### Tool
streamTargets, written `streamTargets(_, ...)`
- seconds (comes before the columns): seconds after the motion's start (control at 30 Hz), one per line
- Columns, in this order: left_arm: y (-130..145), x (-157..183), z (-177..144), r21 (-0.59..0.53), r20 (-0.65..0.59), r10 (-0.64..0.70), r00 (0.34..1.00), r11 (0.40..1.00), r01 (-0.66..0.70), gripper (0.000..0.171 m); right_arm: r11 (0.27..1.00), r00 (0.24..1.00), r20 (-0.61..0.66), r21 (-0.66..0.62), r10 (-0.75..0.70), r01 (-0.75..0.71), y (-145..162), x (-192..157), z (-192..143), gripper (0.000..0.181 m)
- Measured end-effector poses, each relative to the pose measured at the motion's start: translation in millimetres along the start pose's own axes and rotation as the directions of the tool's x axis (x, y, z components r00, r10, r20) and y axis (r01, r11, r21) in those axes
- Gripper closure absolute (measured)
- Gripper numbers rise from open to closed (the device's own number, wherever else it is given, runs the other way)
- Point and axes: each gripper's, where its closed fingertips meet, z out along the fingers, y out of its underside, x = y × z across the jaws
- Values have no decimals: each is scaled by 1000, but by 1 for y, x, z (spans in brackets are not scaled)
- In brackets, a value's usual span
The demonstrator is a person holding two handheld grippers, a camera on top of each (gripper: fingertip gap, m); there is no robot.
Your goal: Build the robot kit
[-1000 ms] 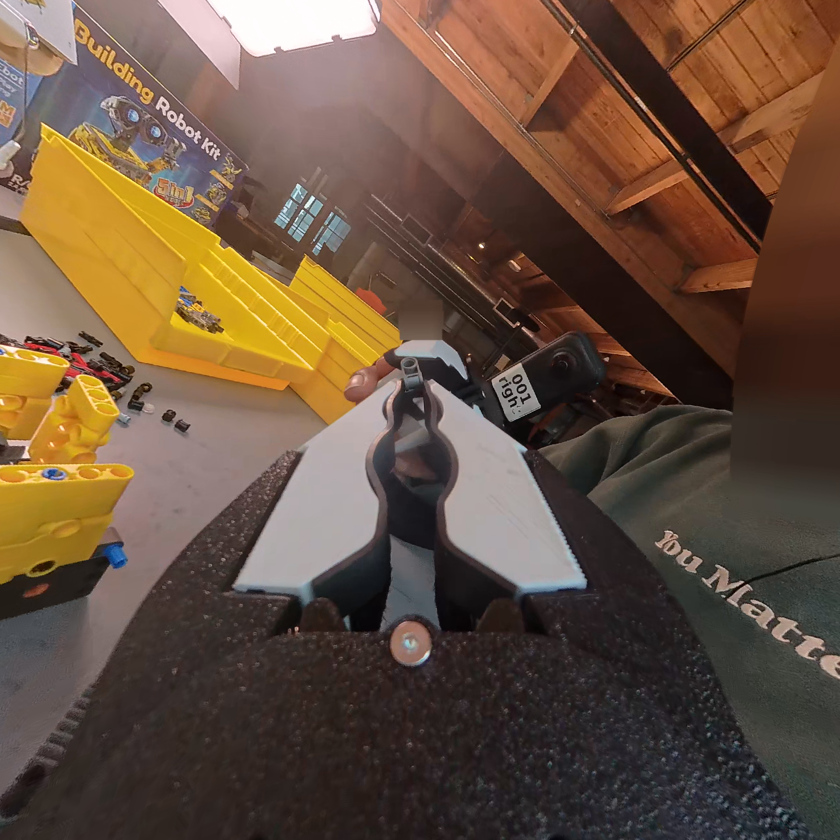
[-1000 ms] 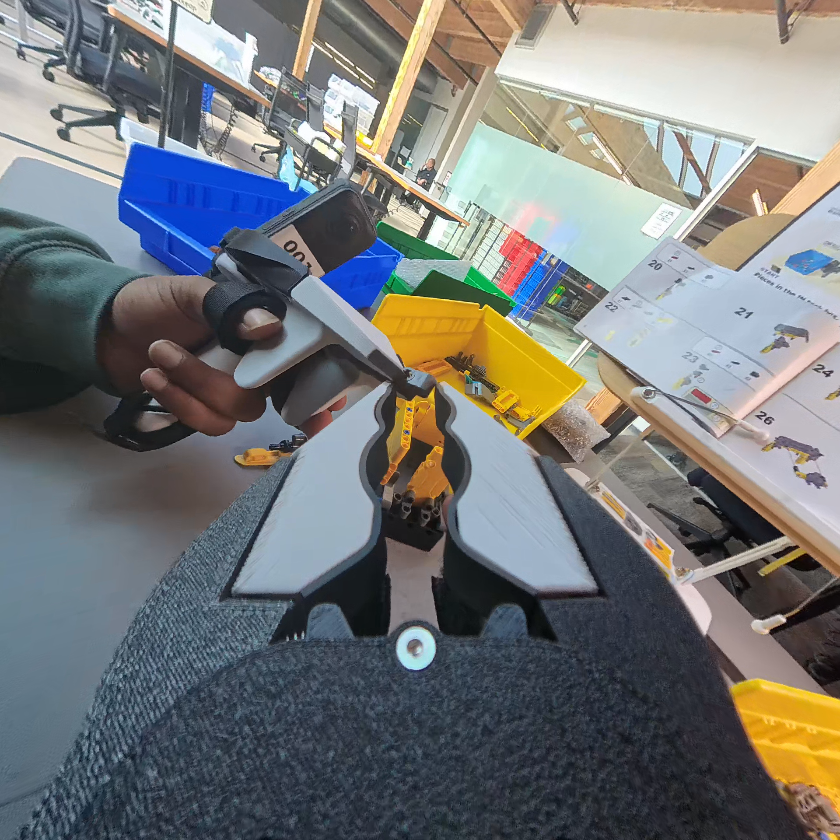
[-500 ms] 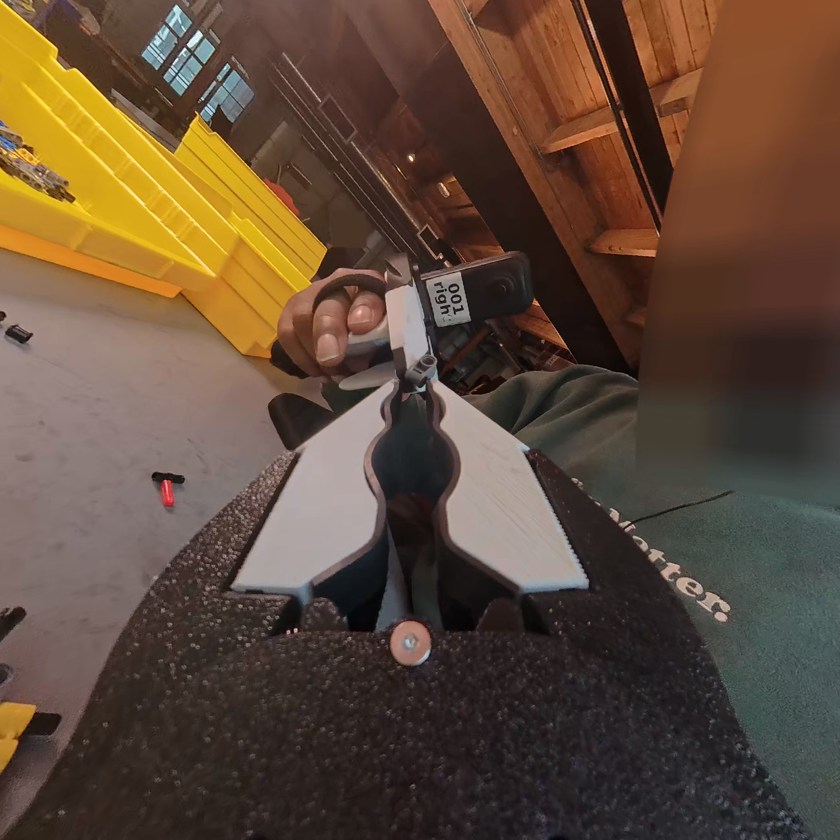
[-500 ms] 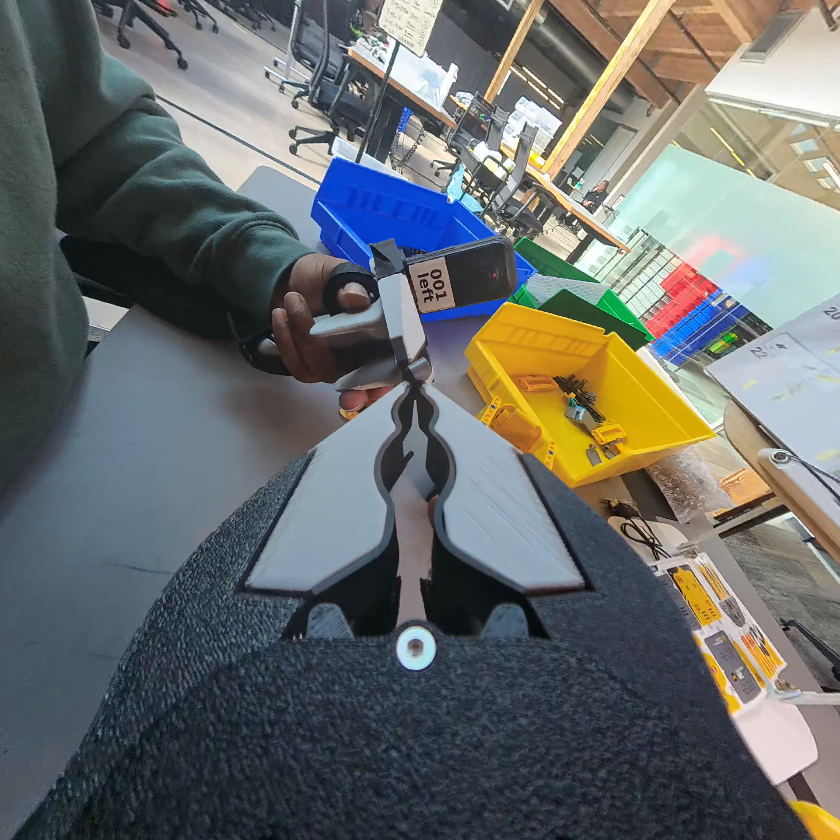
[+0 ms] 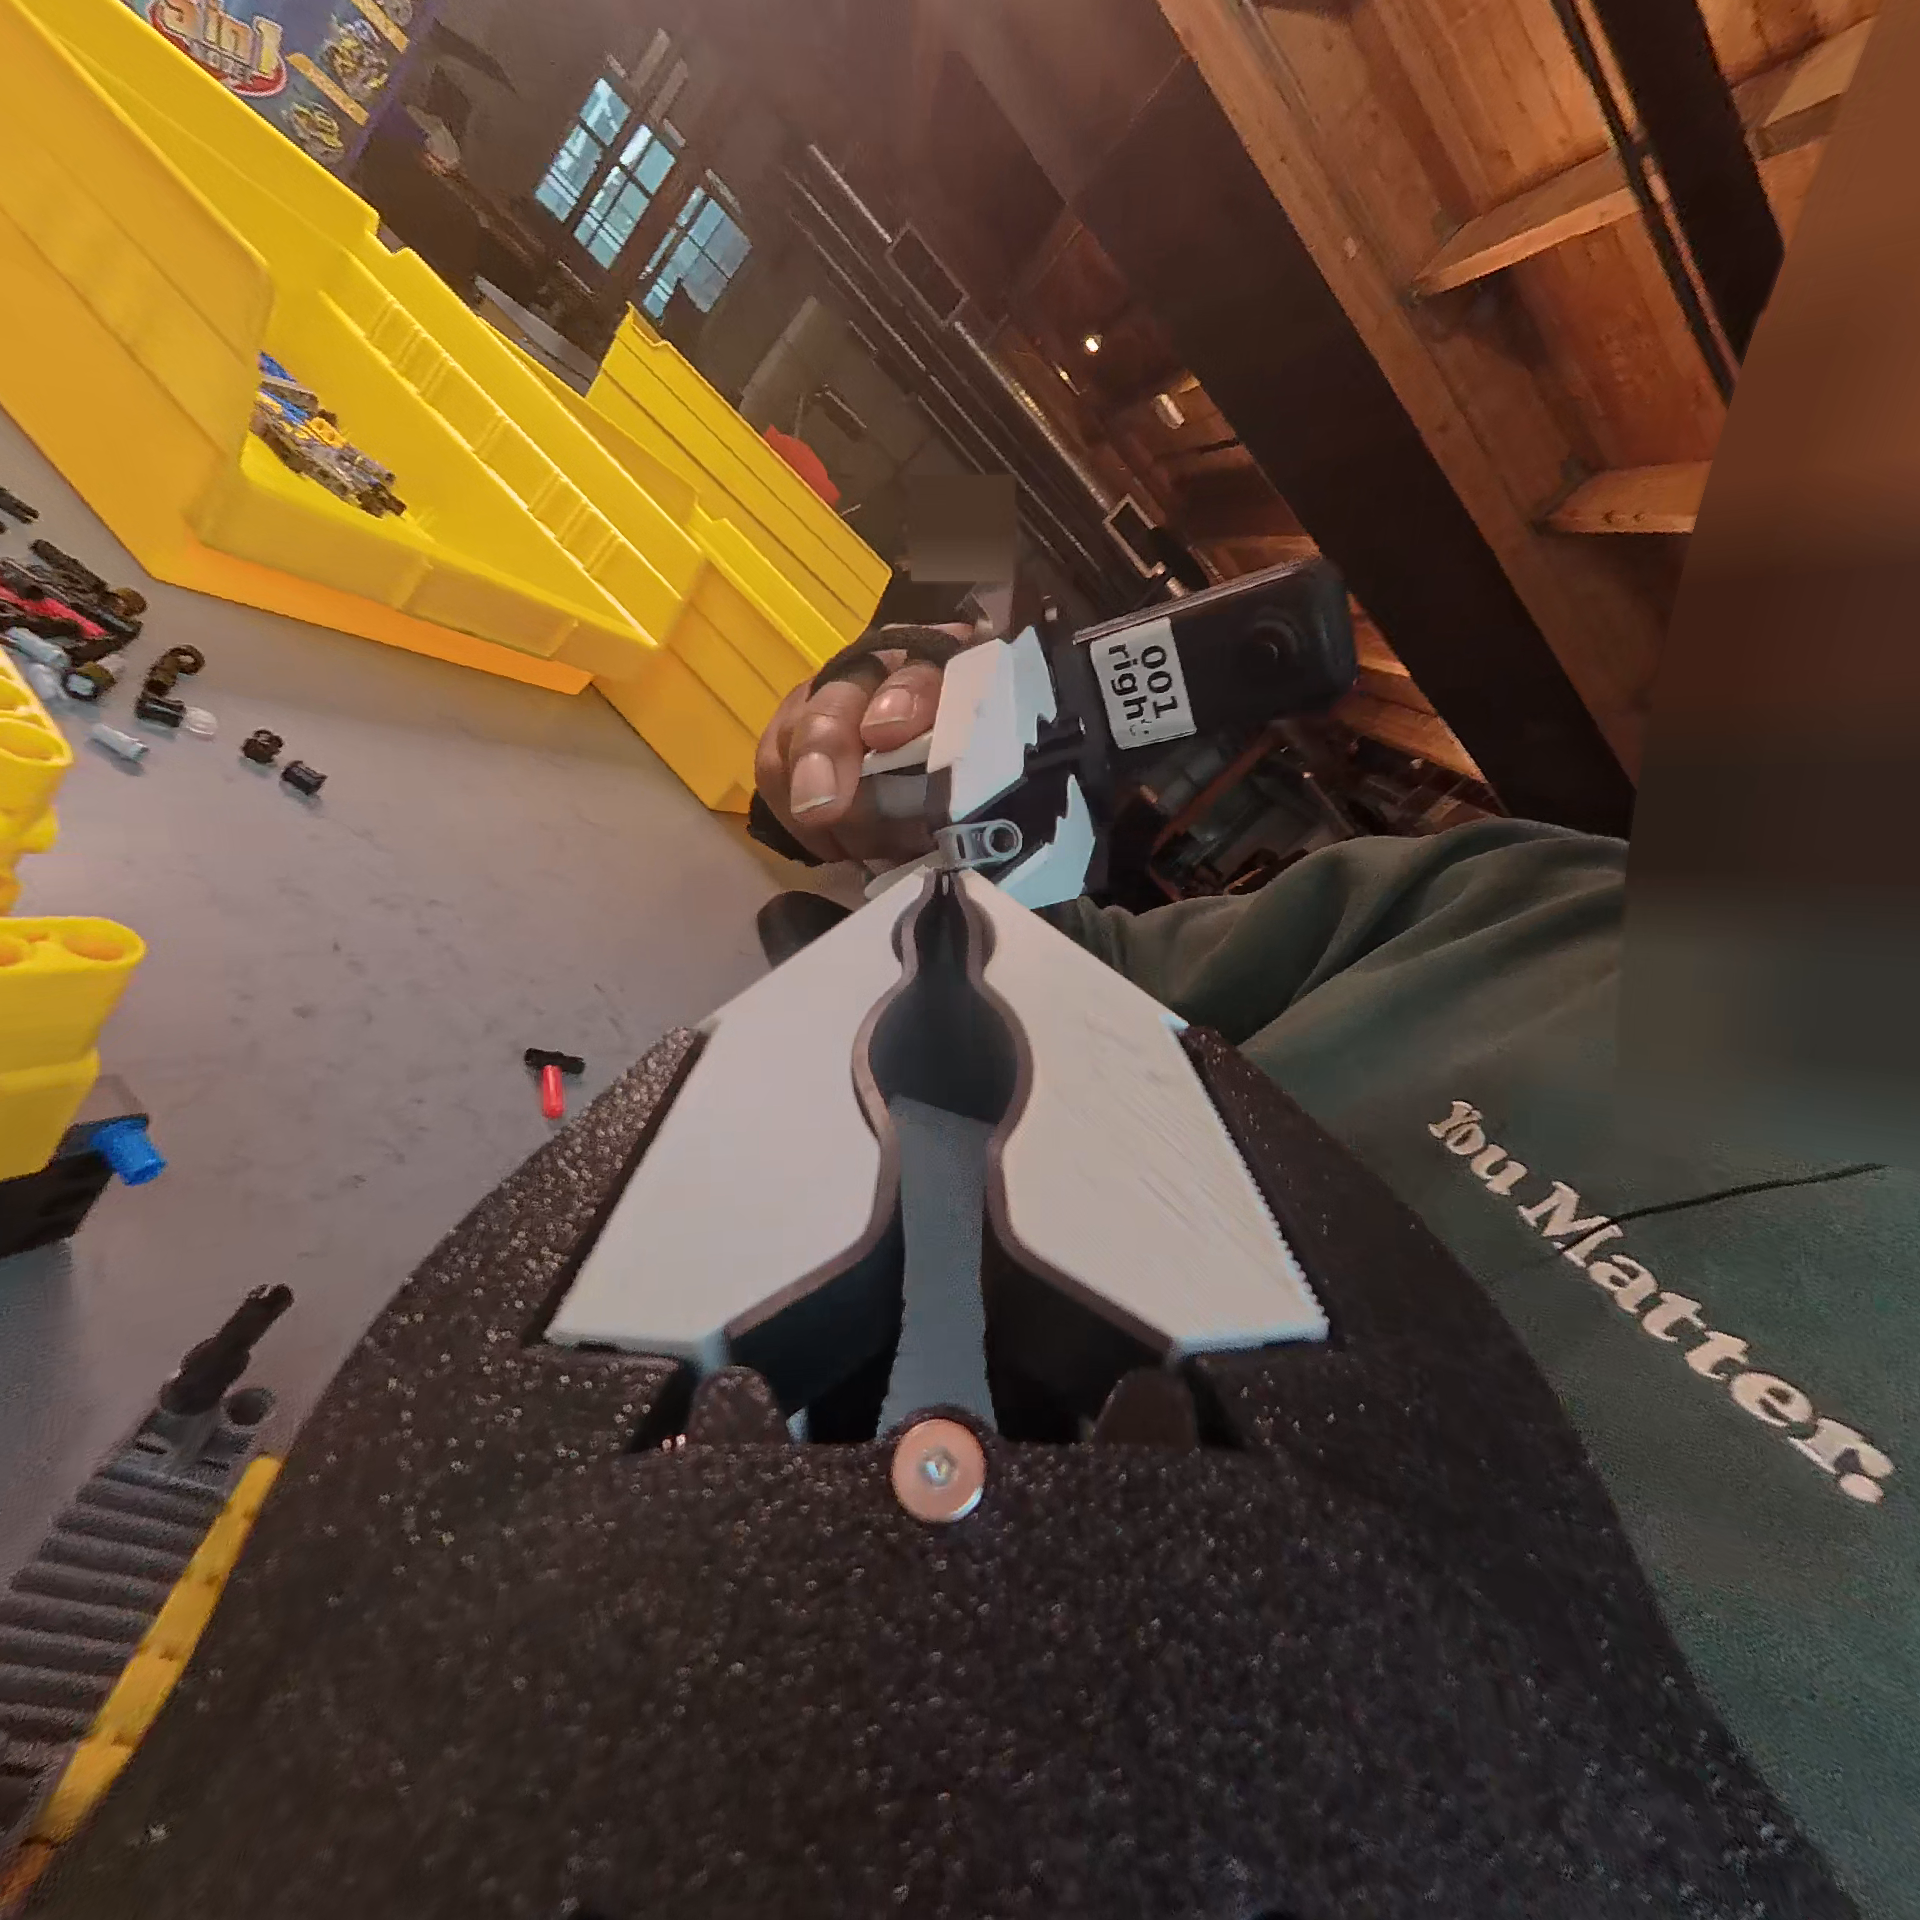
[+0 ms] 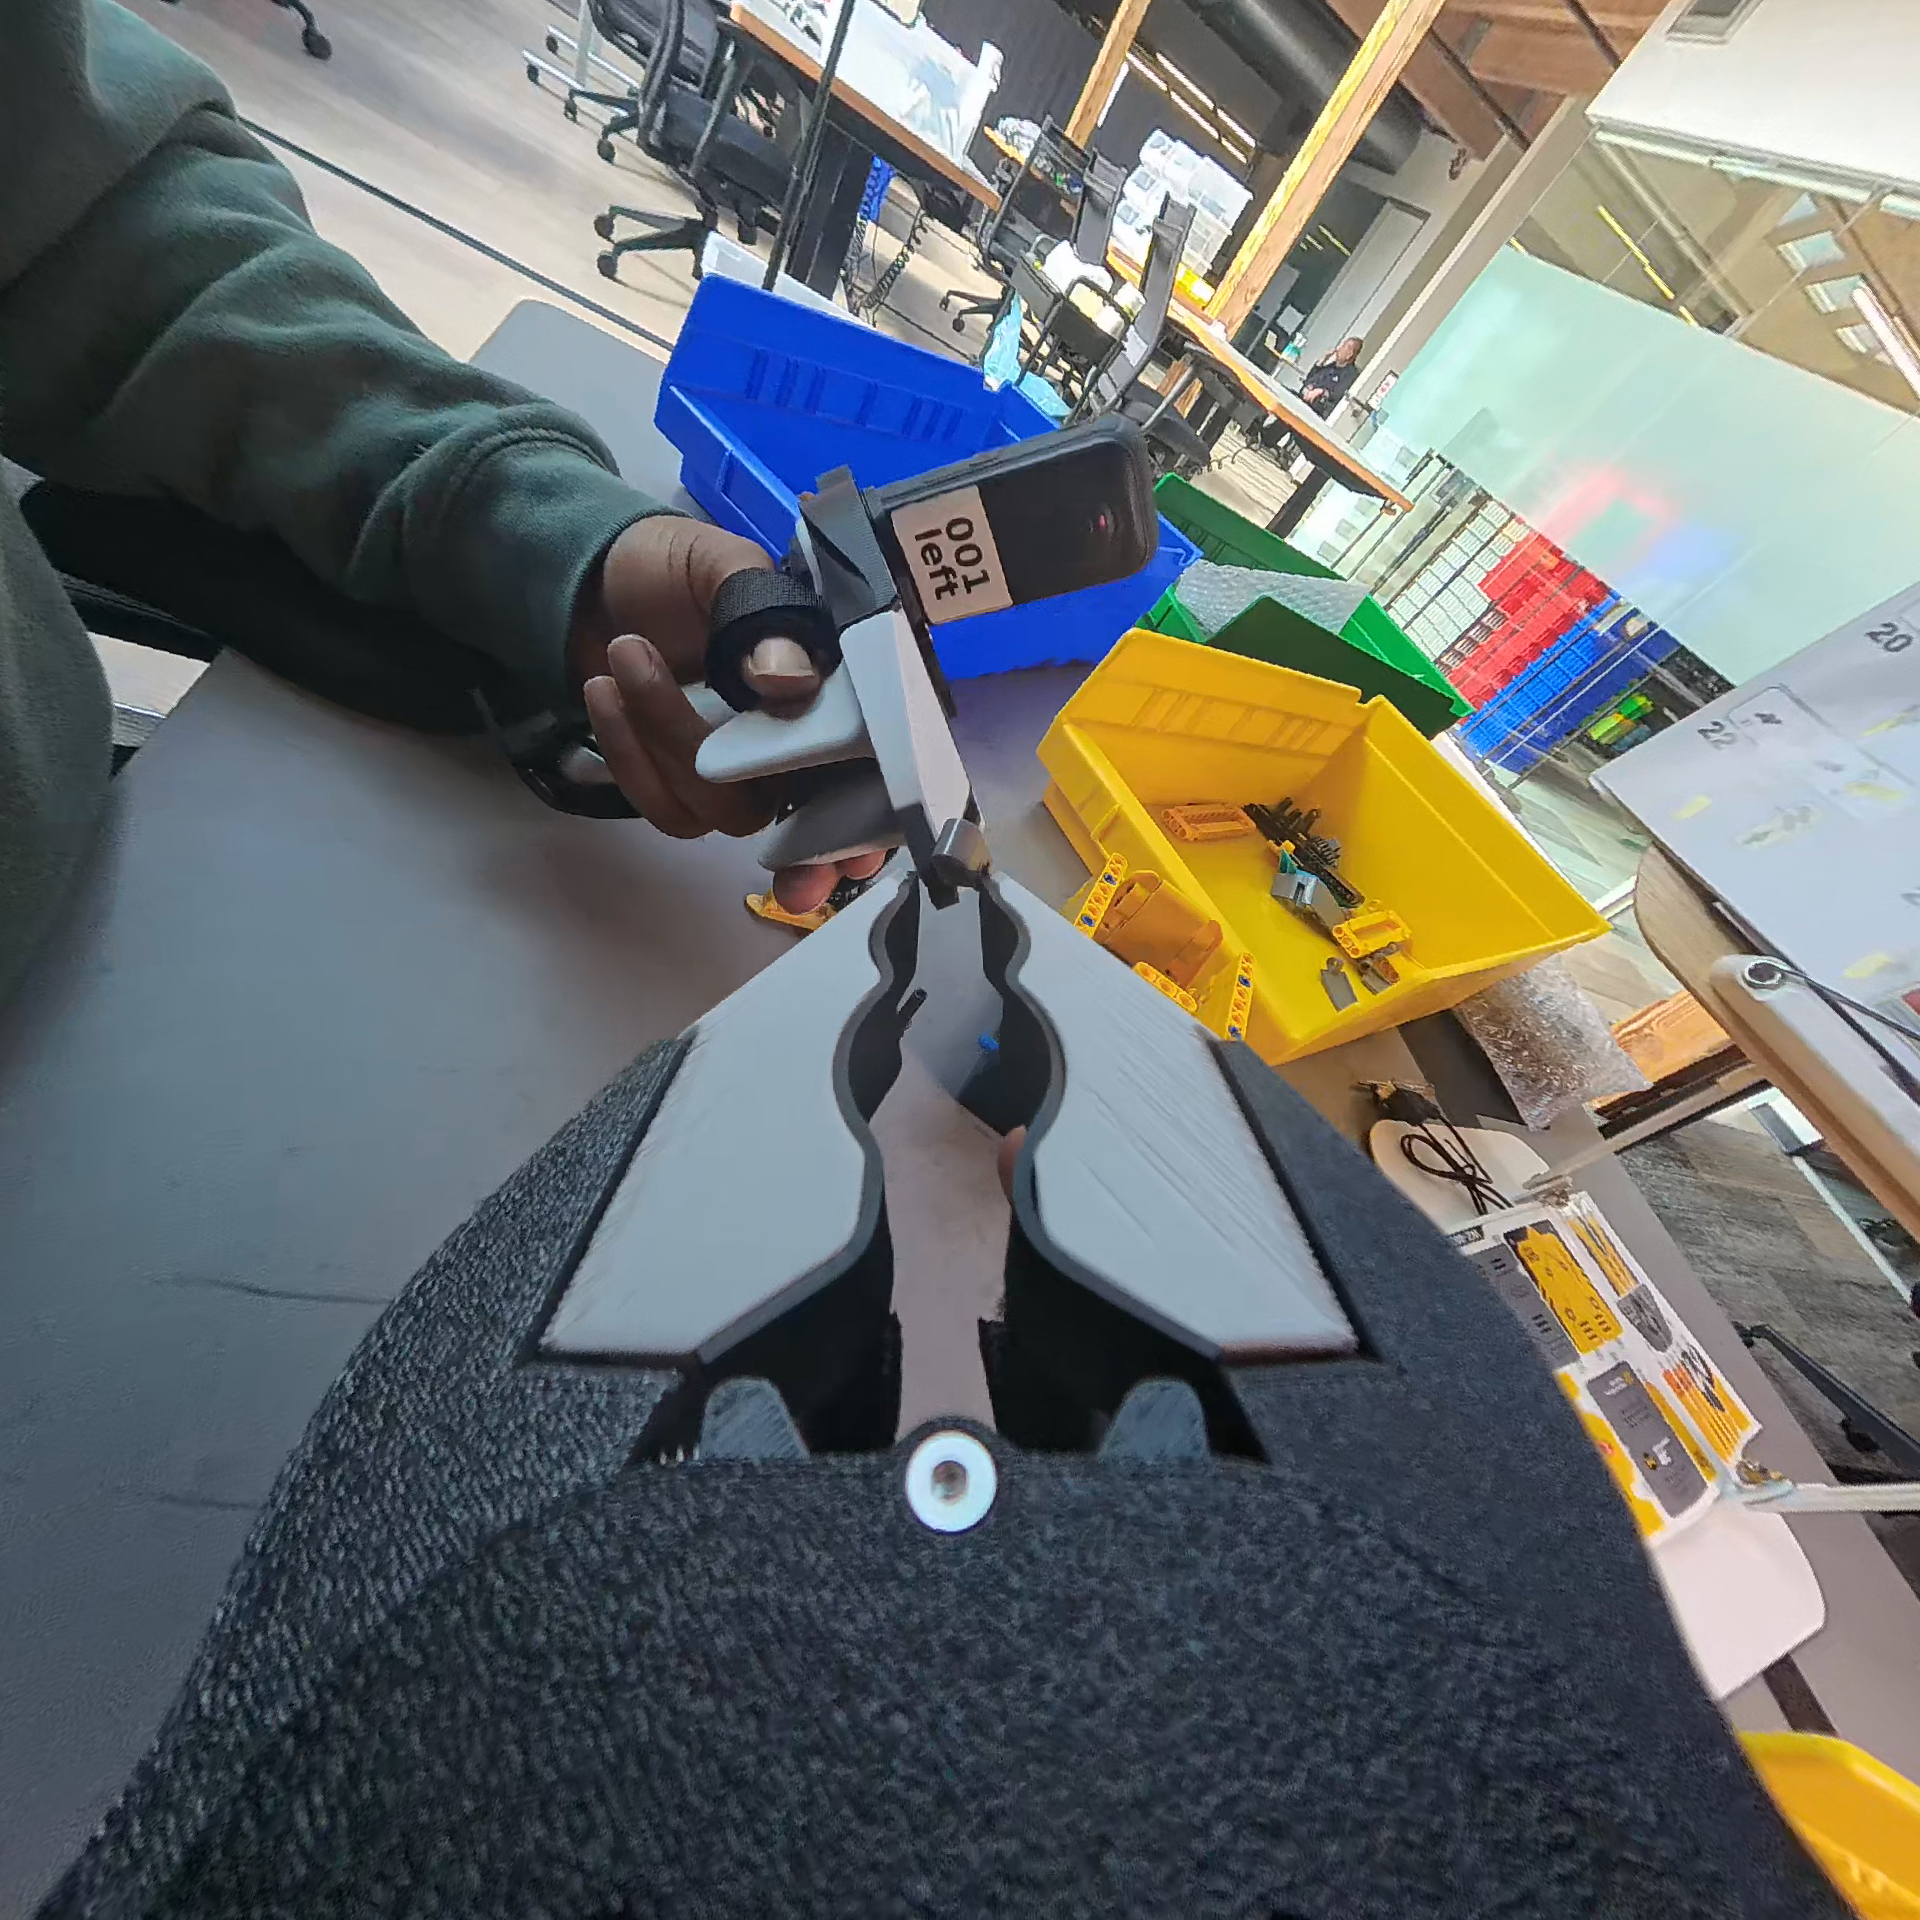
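My left gripper (image 5: 951, 883) is shut on a small grey connector piece (image 5: 979, 837) that sticks out past its tips. It points at my right gripper (image 5: 1023, 790), which a hand holds just beyond, above the grey table (image 5: 343, 935). In the right wrist view my right gripper (image 6: 948, 896) is open by a narrow gap. The left gripper's tip with the grey piece (image 6: 958, 847) sits right at that gap. Whether the right fingertips touch the piece is unclear. A green sleeve (image 6: 312, 416) leads to the hand on the left gripper.
Yellow bins (image 5: 436, 520) line the far table edge, with small loose parts (image 5: 156, 696) and a red-and-black pin (image 5: 551, 1081) in front. A yellow block assembly (image 5: 52, 997) stands at left. In the right wrist view, a yellow bin of parts (image 6: 1351, 831), blue bin (image 6: 831, 416), green bin (image 6: 1299, 634) and instruction sheets (image 6: 1787, 769). The tips of both grippers are at nearly the same place.
Both grippers have swung round and stayed tip to tip. The right gripper's jaws have parted slightly since half a second ago. The left gripper still holds the grey piece.
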Motion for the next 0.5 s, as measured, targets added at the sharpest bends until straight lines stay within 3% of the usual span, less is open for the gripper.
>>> streamTargets(0.27,3,-13,-3,-50,148,146,978,989,-140,171,997,997,-1,-28,74,-74,12,2,5,174)
streamTargets(0.5,0,-13,-4,-32,150,145,978,989,-141,167,999,999,-35,-34,40,-41,12,6,4,181)
